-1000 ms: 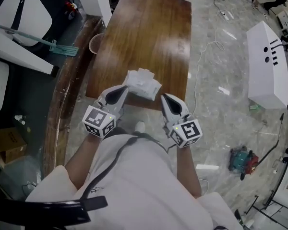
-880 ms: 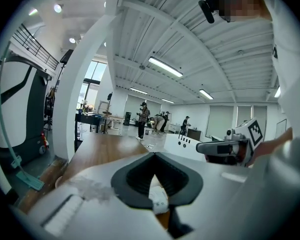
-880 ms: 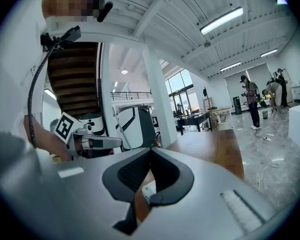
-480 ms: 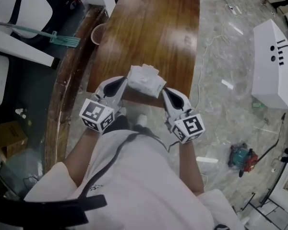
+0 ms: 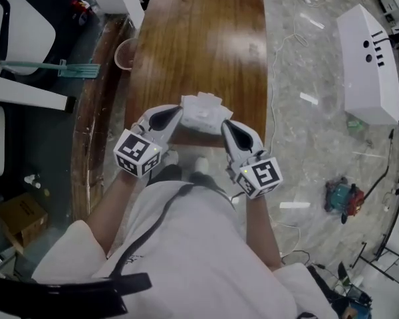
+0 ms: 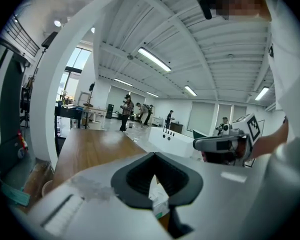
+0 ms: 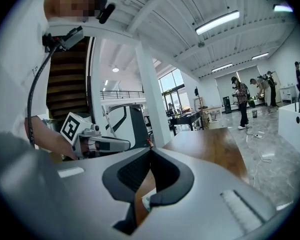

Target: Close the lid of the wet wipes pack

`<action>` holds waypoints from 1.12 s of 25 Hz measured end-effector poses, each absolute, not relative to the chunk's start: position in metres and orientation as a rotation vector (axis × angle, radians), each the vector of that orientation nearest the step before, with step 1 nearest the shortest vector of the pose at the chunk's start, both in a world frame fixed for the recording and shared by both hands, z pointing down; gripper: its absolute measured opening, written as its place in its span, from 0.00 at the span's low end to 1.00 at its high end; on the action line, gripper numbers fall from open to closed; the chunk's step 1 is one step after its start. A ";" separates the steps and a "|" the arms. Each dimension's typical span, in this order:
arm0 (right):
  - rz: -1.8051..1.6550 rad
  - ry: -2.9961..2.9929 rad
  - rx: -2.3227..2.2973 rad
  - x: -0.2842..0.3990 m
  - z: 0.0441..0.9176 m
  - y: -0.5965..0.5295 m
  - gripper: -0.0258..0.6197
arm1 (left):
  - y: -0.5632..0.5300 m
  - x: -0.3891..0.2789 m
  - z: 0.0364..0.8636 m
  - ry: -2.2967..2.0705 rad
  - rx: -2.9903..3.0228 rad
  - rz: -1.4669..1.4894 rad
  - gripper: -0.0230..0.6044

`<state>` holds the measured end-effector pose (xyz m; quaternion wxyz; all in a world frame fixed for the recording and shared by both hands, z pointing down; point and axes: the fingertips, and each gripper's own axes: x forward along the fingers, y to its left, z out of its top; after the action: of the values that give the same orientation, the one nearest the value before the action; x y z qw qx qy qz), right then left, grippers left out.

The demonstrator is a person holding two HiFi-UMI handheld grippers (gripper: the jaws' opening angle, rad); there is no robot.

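Observation:
The white wet wipes pack (image 5: 203, 112) lies on the near end of the brown wooden table (image 5: 199, 38), its top crumpled, with a white flap raised at the far side. My left gripper (image 5: 179, 110) is at the pack's left side, jaws shut and nothing between them. My right gripper (image 5: 223, 124) is at the pack's right near corner, jaws meeting at the tips. In the left gripper view the jaws (image 6: 155, 155) close over a sliver of the pack (image 6: 160, 206). In the right gripper view the gripper (image 7: 150, 151) shows the pack's edge (image 7: 146, 201) below.
A pale cup (image 5: 123, 53) stands beside the table's left edge. A white box (image 5: 367, 65) and a red-green tool (image 5: 342, 198) are on the marble floor to the right, with loose cables. Several people stand far off in the hall (image 6: 127, 111).
Both grippers have moved forward and inward, closer to the pack's two sides. The pack itself has not visibly shifted on the table.

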<state>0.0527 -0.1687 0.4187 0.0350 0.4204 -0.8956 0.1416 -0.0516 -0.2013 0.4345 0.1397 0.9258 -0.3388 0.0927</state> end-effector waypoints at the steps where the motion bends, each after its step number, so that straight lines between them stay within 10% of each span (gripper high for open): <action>1: 0.436 -2.745 1.306 0.051 0.419 -0.168 0.05 | -0.203 -0.051 0.438 -0.942 2.686 0.286 0.04; 28: 0.608 -2.519 1.597 0.072 0.469 -0.163 0.05 | -0.271 0.005 0.579 -0.436 2.720 0.751 0.33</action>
<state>0.0718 -0.1635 0.4694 0.0488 0.5241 -0.8266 0.1994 0.0049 -0.2710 0.5789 0.1425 0.9429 -0.1511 0.2602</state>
